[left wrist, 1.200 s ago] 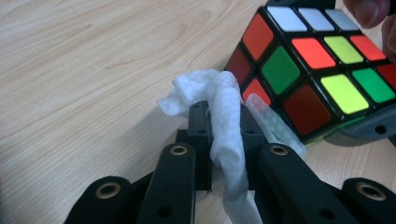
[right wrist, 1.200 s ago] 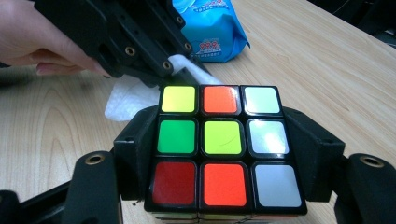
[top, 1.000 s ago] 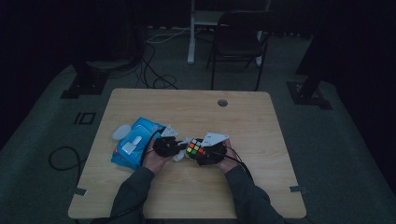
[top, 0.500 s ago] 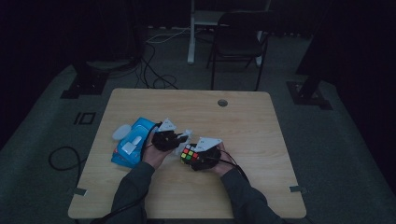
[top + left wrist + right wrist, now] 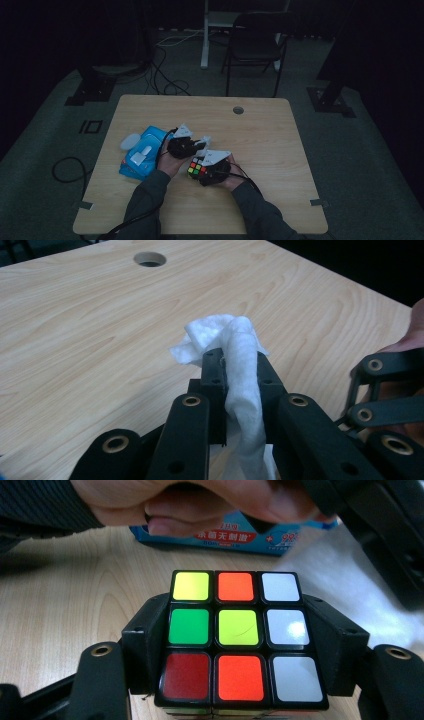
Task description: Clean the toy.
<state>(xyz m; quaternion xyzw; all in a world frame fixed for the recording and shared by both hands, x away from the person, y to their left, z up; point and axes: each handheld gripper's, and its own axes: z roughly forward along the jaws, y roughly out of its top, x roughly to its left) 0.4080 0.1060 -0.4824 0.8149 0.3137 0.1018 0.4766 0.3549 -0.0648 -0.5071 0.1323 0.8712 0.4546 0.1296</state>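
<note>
- Your right gripper [image 5: 206, 170] has its fingers clamped on opposite sides of the puzzle cube [image 5: 239, 636], holding it over the near middle of the desk [image 5: 280, 150] with one face turned up, likely for wiping.
- Your left gripper [image 5: 235, 371], just to its far left, has its fingers pinched on a crumpled white wipe [image 5: 235, 350].
- That face shows yellow, orange, white, green and red tiles.
- The blue wipe pack [image 5: 142, 159] lies left.

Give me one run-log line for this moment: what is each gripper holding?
left gripper: shut on white wipe | right gripper: shut on puzzle cube | blue wipe pack: on table
</note>
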